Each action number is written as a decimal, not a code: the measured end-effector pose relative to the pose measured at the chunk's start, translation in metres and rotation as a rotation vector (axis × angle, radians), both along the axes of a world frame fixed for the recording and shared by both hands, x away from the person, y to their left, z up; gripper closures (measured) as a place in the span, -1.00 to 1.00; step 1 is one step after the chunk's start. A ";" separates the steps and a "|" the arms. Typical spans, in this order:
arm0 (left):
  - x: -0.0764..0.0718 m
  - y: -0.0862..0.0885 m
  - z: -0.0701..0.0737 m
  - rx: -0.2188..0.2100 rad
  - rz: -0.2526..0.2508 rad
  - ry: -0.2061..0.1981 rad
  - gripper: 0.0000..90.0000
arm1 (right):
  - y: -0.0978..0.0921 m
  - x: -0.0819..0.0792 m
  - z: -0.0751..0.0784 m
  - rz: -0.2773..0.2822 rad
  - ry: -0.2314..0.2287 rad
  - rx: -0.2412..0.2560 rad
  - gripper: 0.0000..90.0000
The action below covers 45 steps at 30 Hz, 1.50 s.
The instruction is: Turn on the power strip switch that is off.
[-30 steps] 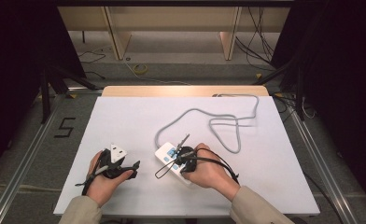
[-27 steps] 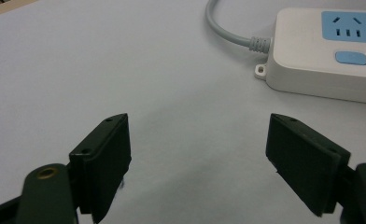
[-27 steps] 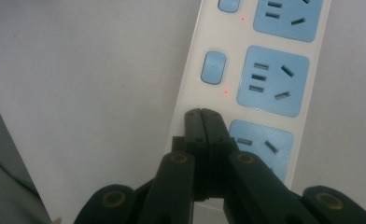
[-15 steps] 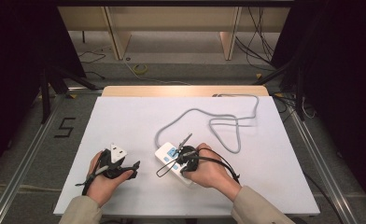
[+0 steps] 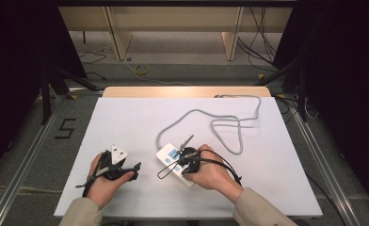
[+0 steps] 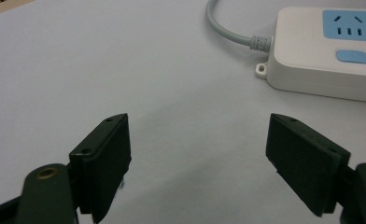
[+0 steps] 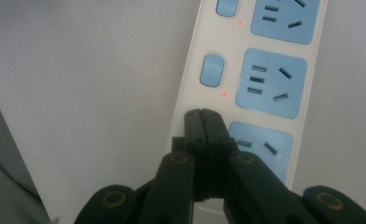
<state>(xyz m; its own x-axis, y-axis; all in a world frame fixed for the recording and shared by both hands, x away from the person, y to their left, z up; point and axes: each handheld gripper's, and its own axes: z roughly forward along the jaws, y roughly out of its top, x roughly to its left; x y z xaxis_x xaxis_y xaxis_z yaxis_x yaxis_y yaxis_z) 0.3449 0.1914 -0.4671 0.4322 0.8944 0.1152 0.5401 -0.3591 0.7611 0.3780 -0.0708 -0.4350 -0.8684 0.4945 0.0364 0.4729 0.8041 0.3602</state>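
Your left hand (image 5: 103, 181) sits at the near left of the table, wrapped around the left gripper (image 5: 136, 169), which points right. In the left gripper view its two black jaws stand wide apart with nothing between them. Your right hand (image 5: 214, 169) lies near the middle, a little farther in, holding the right gripper (image 5: 166, 170) pointing left. In the right gripper view its jaws are pressed together, tips touching. Both sleeves enter from the near edge.
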 end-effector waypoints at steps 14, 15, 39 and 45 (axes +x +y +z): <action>0.000 0.000 0.000 -0.001 0.002 0.000 -0.51 | -0.006 0.000 0.005 0.012 -0.011 0.032 1.00; 0.000 0.000 0.000 0.000 0.001 0.000 -0.51 | -0.007 -0.001 0.006 0.013 -0.014 0.036 1.00; 0.000 0.000 -0.001 -0.002 0.002 0.002 -0.51 | -0.044 -0.002 0.012 -0.031 -0.020 0.068 0.86; 0.000 -0.001 -0.001 0.003 0.000 0.004 -0.51 | -0.065 -0.002 0.011 -0.060 -0.019 0.091 0.75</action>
<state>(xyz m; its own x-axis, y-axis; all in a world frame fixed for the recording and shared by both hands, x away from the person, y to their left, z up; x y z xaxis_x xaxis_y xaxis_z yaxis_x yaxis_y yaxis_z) 0.3444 0.1908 -0.4677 0.4326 0.8941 0.1163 0.5431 -0.3614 0.7579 0.3758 -0.1356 -0.4239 -0.8386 0.5407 0.0671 0.5112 0.7382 0.4402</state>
